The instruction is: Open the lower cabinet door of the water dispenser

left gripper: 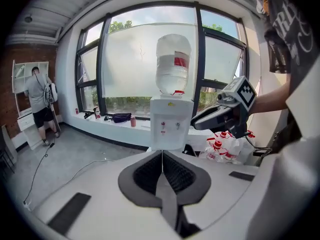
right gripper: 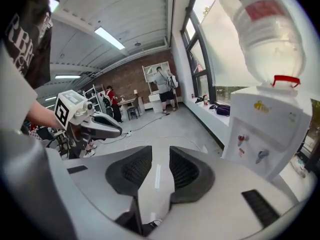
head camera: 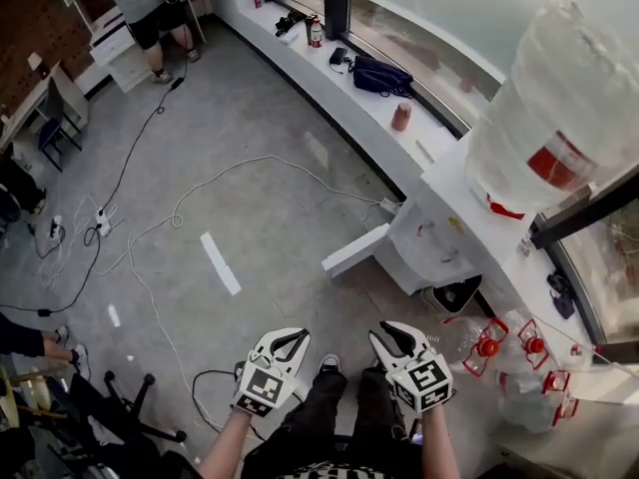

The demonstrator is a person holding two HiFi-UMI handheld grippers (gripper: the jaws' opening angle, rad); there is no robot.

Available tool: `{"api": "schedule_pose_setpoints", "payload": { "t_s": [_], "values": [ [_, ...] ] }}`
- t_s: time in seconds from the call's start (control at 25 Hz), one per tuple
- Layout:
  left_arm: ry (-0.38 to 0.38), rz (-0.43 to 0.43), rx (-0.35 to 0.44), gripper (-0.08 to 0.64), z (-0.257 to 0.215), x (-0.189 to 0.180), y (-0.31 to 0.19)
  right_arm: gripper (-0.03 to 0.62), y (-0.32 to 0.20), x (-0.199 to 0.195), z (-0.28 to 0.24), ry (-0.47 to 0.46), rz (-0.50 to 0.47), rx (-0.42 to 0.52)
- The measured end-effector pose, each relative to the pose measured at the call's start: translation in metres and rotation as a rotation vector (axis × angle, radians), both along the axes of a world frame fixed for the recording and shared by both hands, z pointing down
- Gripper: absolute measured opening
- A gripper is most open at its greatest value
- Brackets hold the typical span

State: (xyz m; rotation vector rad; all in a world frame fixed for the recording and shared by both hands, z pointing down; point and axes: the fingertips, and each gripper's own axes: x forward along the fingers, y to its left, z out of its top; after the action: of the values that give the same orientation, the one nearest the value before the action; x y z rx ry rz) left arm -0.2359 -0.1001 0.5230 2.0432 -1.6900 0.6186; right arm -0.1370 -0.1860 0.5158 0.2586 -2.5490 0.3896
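Observation:
The white water dispenser [head camera: 439,239] stands at the right with a big clear bottle [head camera: 559,118] on top. Its lower cabinet door [head camera: 355,250] sticks out to the left, swung open. Both grippers hang low in the head view, well short of the dispenser and touching nothing. My left gripper [head camera: 298,337] has its pads together with nothing held; its own view shows the shut jaws [left gripper: 162,156] below the dispenser [left gripper: 170,124]. My right gripper [head camera: 389,333] has a gap between its pads [right gripper: 157,151] and nothing in it. The dispenser's taps [right gripper: 250,146] show at the right.
Cables and a power strip [head camera: 103,223] lie across the grey floor, with a white tape strip [head camera: 220,262]. Empty red-capped bottles [head camera: 509,352] sit beside the dispenser. A window ledge [head camera: 339,88] holds a dark bag [head camera: 382,75] and a cup [head camera: 401,116]. A person [head camera: 150,8] stands at the far back.

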Motion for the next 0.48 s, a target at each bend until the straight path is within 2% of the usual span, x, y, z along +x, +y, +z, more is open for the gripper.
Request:
{"api": "schedule_pose_setpoints", "payload": {
  "t_s": [0.28, 0.48],
  "values": [
    [0.09, 0.039, 0.027, 0.02, -0.036, 0.038, 0.021, 0.112, 0.028, 0.032, -0.063, -0.015, 0.045, 0.058],
    [0.085, 0.095, 0.03, 0.02, -0.044, 0.068, 0.015, 0.11, 0.054, 0.062, -0.087, -0.004, 0.061, 0.06]
  ]
}}
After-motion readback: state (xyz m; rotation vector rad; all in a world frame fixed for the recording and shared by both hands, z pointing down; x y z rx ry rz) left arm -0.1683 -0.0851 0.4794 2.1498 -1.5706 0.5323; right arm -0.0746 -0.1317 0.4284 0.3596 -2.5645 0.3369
